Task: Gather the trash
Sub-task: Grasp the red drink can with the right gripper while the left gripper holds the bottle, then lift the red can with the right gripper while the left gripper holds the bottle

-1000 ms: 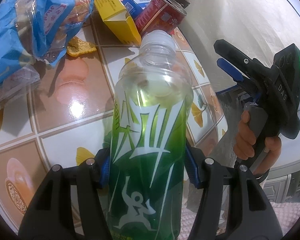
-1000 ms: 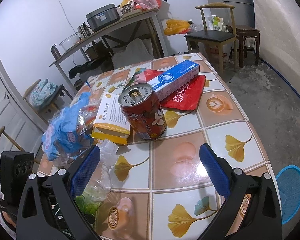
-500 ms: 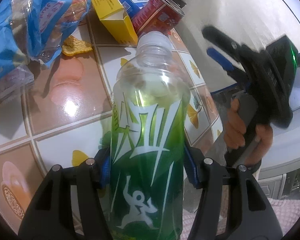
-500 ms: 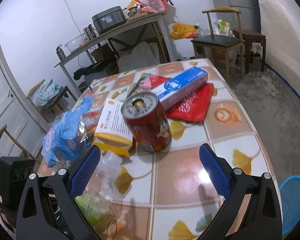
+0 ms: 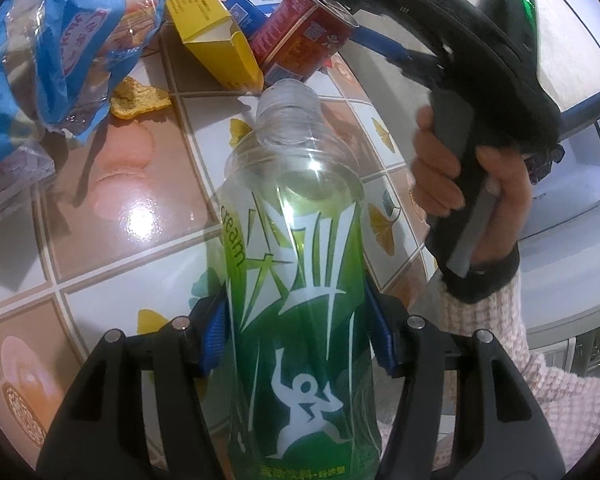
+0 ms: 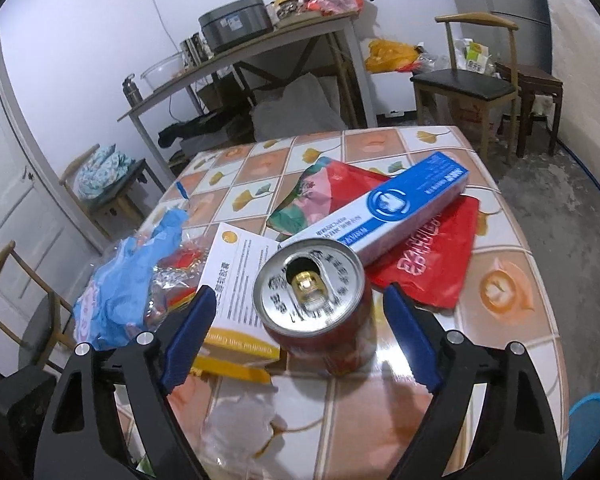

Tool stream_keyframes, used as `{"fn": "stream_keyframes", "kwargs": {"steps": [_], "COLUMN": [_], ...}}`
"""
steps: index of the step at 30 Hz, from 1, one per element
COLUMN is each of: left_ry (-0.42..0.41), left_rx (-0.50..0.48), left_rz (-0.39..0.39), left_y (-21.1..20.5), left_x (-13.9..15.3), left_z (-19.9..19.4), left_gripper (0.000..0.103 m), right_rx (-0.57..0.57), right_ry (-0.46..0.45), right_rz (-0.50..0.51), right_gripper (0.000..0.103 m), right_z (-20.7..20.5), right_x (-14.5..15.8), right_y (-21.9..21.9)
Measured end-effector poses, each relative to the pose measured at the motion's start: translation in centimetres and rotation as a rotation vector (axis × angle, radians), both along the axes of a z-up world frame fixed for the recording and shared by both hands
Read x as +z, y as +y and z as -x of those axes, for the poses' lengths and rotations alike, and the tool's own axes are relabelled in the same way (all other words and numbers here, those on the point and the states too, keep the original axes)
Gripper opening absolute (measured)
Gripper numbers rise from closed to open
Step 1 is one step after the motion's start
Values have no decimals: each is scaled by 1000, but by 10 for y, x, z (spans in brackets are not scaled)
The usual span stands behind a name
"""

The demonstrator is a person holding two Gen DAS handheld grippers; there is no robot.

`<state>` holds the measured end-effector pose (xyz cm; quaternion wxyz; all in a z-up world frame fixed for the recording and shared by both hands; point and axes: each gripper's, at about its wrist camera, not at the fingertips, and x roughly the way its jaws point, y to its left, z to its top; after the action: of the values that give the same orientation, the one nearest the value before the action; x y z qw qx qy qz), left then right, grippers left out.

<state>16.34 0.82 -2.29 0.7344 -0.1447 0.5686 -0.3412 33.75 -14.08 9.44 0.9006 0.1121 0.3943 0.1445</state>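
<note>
In the left wrist view, the blue wrapper is lying crumpled at the upper left of the frame on the tiled desk, with a yellow box and a red can crowding the top centre. Filling the middle, a green bottle is sitting capless between the left tongs — their blue pads are pinching its labelled body from both sides. At the right of that frame a bare hand is gripping the handle of the other tool, which is angling up and over toward the can.

In the right wrist view, the wrapper is lying at centre left and the box just beside it. The right tongs are standing spread, flanking the upright can at lower centre — pads apart from its sides. Behind it a blue toothpaste carton is resting across a red bag toward the right.
</note>
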Motion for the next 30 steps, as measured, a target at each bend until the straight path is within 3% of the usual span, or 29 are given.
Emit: {"fn": "stream_keyframes", "kwargs": {"steps": [15, 22, 24, 30], "left_ry": [-3, -1, -2, -8], "left_rx": [-1, 1, 1, -1], "left_rz": [23, 33, 33, 24], "left_y": [6, 7, 6, 4], "left_x": [-3, -2, -1, 0], "left_z": [-7, -7, -7, -4], "left_gripper": [55, 55, 55, 55], "right_rx": [-11, -19, -15, -25], "right_ry": [62, 78, 78, 77], "right_rz": [117, 107, 94, 96], "right_gripper": [77, 77, 69, 69], "right_z": [-24, -29, -28, -24], "right_x": [-21, -30, -30, -29], "right_y": [9, 8, 8, 8]}}
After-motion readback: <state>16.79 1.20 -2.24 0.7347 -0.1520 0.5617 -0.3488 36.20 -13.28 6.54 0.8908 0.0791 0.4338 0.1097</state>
